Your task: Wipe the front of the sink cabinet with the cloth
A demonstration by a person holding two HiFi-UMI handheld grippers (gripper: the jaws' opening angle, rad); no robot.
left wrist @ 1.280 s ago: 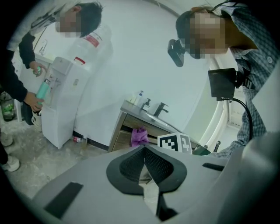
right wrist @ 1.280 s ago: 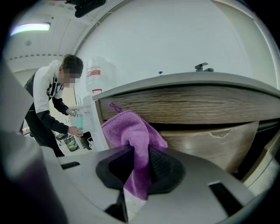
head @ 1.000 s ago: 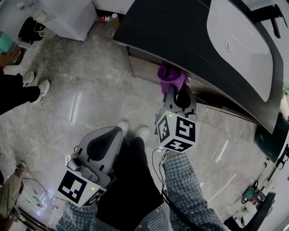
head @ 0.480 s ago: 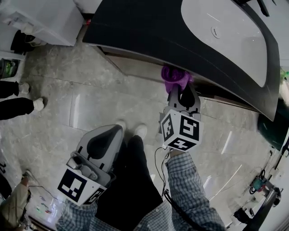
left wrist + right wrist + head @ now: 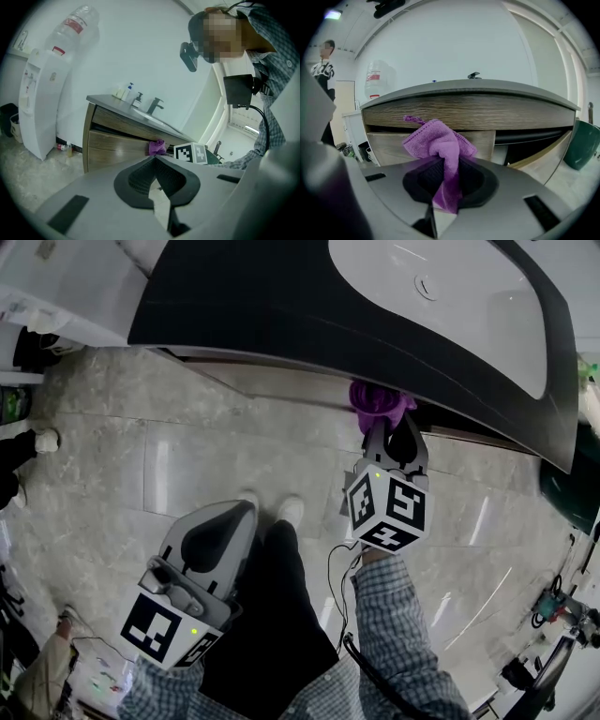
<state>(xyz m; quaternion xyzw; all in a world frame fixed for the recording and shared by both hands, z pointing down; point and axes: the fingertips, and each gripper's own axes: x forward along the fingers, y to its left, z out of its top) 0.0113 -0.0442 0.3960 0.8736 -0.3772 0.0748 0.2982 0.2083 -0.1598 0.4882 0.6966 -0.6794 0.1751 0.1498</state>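
Note:
A purple cloth (image 5: pixel 439 143) is pinched in my right gripper (image 5: pixel 446 176), which is shut on it. The head view has that gripper (image 5: pixel 394 442) raised to the wooden front of the sink cabinet (image 5: pixel 281 382), with the cloth (image 5: pixel 378 401) bunched against the wood just under the dark countertop (image 5: pixel 281 306). In the right gripper view the cabinet front (image 5: pixel 497 112) fills the background close ahead. My left gripper (image 5: pixel 217 538) hangs low beside the person's leg, jaws shut and holding nothing. From the left gripper view the cabinet (image 5: pixel 117 140) and cloth (image 5: pixel 157 147) show further off.
A white basin (image 5: pixel 441 296) sits in the countertop, with a faucet (image 5: pixel 154 104) and bottles (image 5: pixel 124 91) on it. A water dispenser (image 5: pixel 40 101) stands left of the cabinet. A dark green bin (image 5: pixel 582 143) is at the right. Another person's shoe (image 5: pixel 39 441) is at far left.
The right gripper and cloth have slid rightward along the cabinet front. The head camera has moved closer to the counter. The left gripper has stayed put.

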